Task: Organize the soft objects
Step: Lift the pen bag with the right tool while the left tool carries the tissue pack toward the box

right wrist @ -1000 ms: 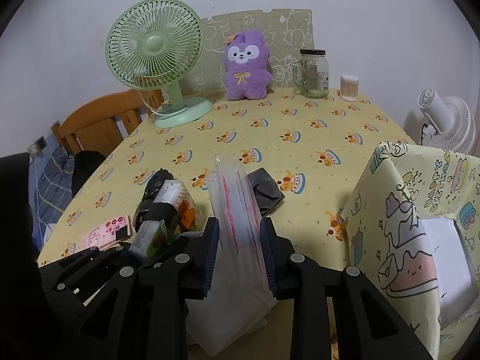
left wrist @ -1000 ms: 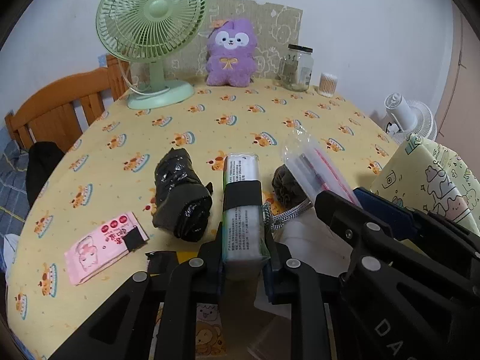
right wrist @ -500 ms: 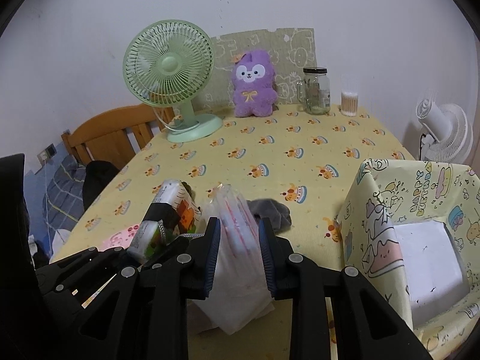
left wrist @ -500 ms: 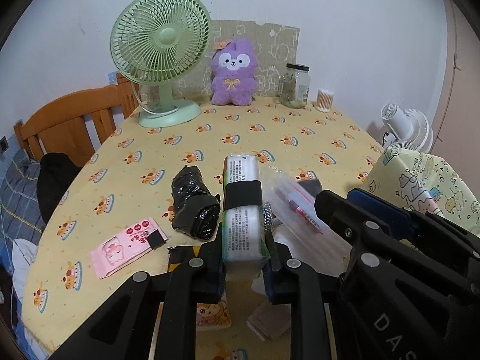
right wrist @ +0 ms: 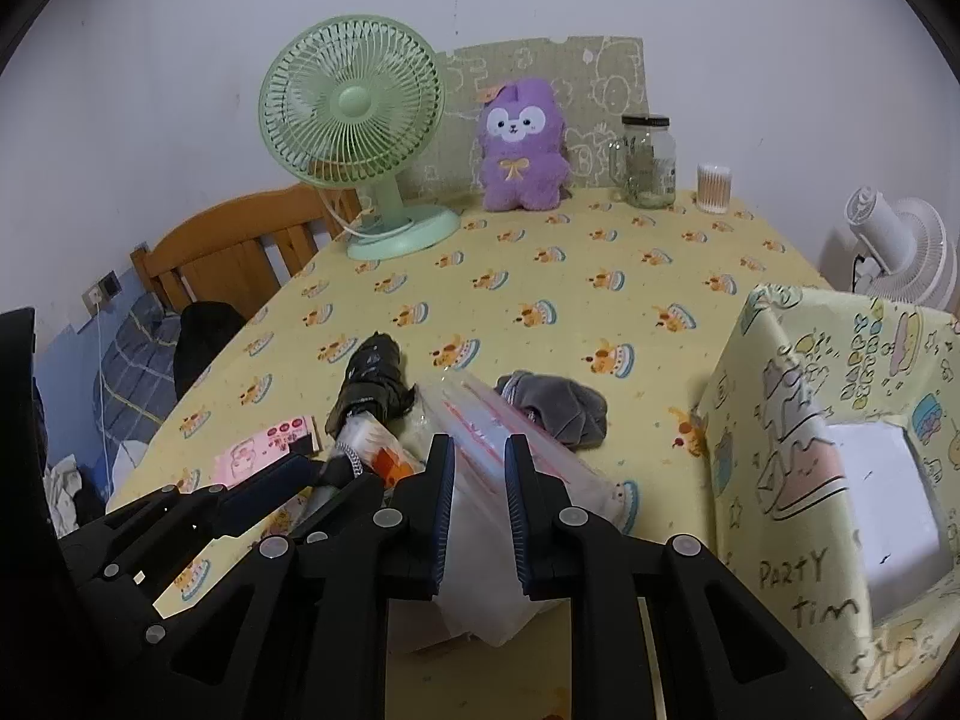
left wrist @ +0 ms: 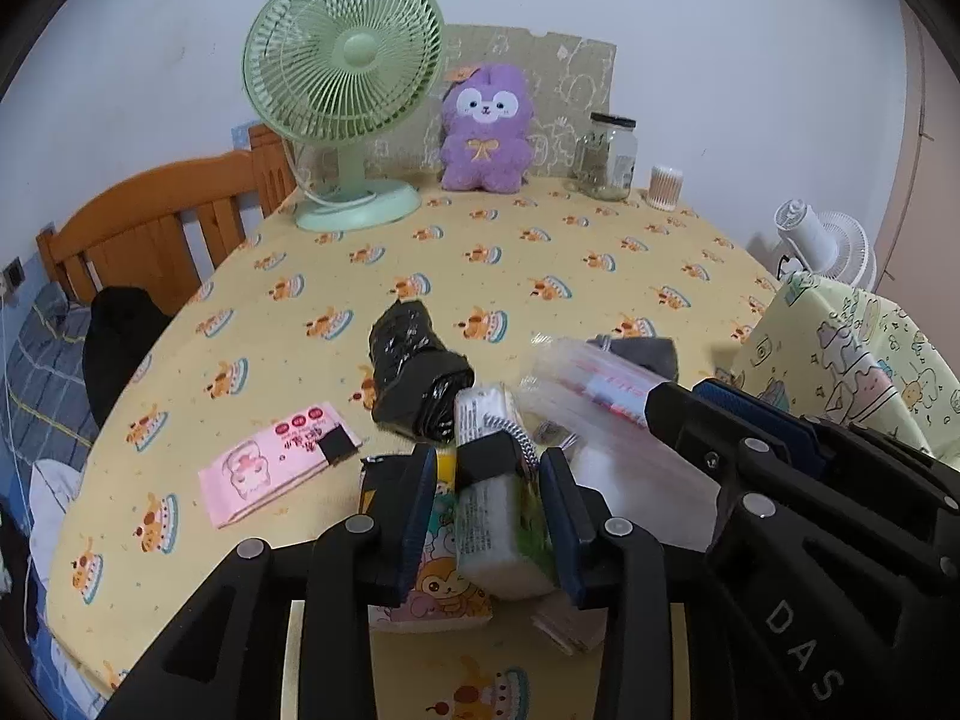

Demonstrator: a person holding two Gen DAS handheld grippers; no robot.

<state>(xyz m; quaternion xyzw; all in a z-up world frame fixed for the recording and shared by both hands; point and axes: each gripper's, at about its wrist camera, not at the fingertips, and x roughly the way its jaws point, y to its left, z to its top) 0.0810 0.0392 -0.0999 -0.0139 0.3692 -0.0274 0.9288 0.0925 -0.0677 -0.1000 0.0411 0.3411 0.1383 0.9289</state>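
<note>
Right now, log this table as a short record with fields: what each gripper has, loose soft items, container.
left gripper: jaws just opened, tissue pack loose between them
right gripper: jaws just closed further, pinching the clear zip bag
loose items: black plastic roll, grey cloth, pink packet
container: patterned fabric box, at the right
back of table: green fan, purple plush, glass jar

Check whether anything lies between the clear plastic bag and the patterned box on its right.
Nothing visible does. Only bare tablecloth shows between the plastic bag and the box. The grey cloth lies just behind the bag, off that line.
</note>
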